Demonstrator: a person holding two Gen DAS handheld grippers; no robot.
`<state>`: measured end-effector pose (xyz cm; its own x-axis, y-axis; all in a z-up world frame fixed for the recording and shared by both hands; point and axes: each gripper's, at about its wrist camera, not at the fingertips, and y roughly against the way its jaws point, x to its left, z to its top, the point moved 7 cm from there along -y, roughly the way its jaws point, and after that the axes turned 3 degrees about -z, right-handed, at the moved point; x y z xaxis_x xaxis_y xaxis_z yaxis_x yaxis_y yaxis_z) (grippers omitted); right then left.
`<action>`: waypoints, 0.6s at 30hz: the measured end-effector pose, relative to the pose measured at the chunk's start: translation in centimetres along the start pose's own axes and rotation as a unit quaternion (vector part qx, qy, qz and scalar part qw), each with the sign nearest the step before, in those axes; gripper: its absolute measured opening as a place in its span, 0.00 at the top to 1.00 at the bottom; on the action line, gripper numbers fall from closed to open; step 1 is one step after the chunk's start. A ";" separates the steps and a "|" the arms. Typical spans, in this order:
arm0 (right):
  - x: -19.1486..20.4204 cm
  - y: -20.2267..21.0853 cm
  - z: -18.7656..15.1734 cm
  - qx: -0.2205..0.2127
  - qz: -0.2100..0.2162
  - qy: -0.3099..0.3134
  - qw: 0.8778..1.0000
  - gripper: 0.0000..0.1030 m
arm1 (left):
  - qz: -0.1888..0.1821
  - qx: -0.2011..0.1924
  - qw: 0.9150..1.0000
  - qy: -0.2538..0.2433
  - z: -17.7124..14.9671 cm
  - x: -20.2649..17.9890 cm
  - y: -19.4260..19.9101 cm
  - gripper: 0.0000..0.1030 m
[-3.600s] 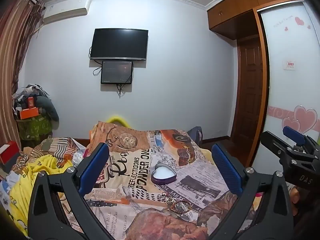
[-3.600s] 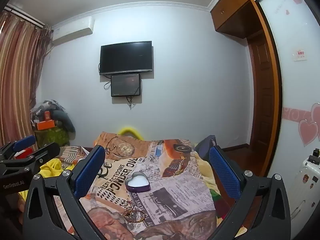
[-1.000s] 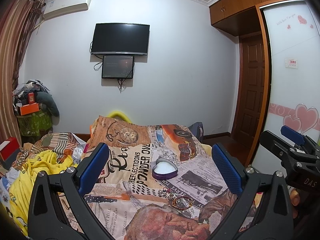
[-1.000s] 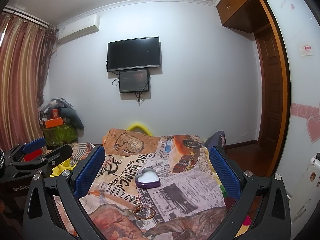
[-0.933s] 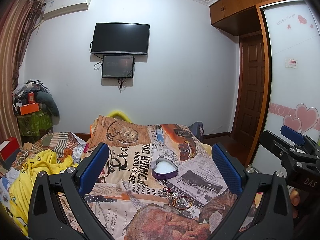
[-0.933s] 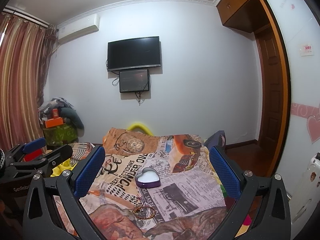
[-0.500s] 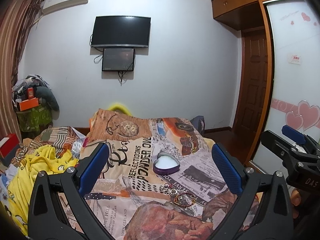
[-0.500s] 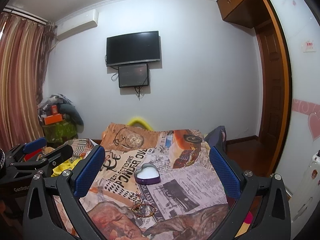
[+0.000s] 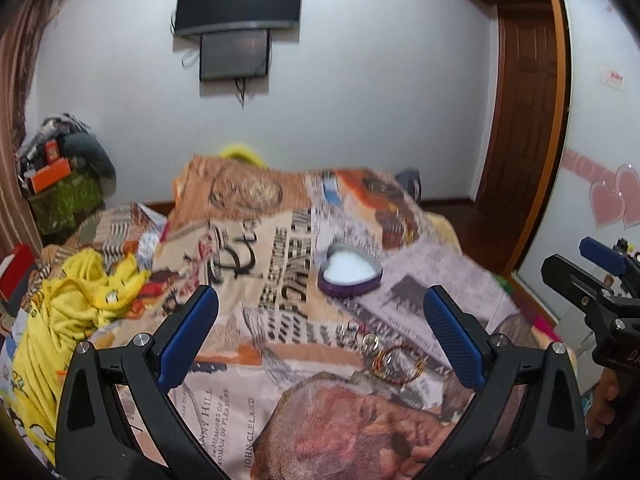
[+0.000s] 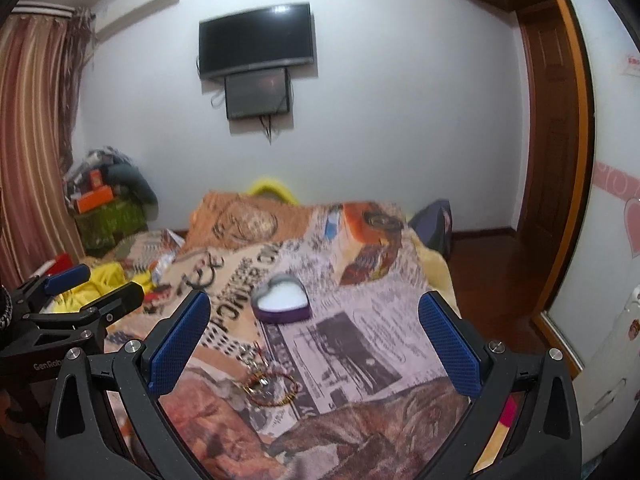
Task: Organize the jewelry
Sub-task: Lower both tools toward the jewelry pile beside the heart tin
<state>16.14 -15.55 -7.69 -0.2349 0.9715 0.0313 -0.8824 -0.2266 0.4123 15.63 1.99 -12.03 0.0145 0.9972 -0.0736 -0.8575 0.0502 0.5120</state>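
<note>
Bedroom wall and TV have slid up in both views since half a second ago — both cameras now tip down toward the bed. Left gripper (image 9: 320, 330) and right gripper (image 10: 314, 330) gape empty; jewelry (image 10: 266, 386) lies on the blanket (image 10: 360, 344) near the heart-shaped box (image 10: 282, 304) — approach beginning, likely

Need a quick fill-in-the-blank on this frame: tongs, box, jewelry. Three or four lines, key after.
1. The purple tin box with the white lining is shaped like a ____.
2. The tangle of red and gold bracelets lies on the printed blanket, ____ the box, not inside it.
3. Both the left tongs and the right tongs are ____ and hold nothing.
4. The black TV hangs on the ____.

Missing words: heart; outside; open; wall
</note>
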 end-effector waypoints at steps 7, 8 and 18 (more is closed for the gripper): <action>-1.4 -3.9 -3.2 0.072 -0.011 0.009 0.997 0.00 | -0.013 0.083 0.996 0.014 -2.8 1.0 -4.6 0.00; -1.4 -4.6 -3.6 0.084 -0.011 0.011 0.996 0.00 | -0.011 0.098 0.995 0.017 -3.3 1.1 -5.3 0.00; -1.3 -8.4 -7.5 0.152 0.011 0.038 0.988 0.04 | -0.032 0.160 0.986 0.024 -5.9 1.5 -9.8 0.00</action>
<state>20.79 -15.45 -18.06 -0.2923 0.9561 -0.0208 -0.7165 -0.2045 0.6669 21.01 2.71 -22.17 0.0328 0.9880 -0.1508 -0.6490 0.1357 0.7486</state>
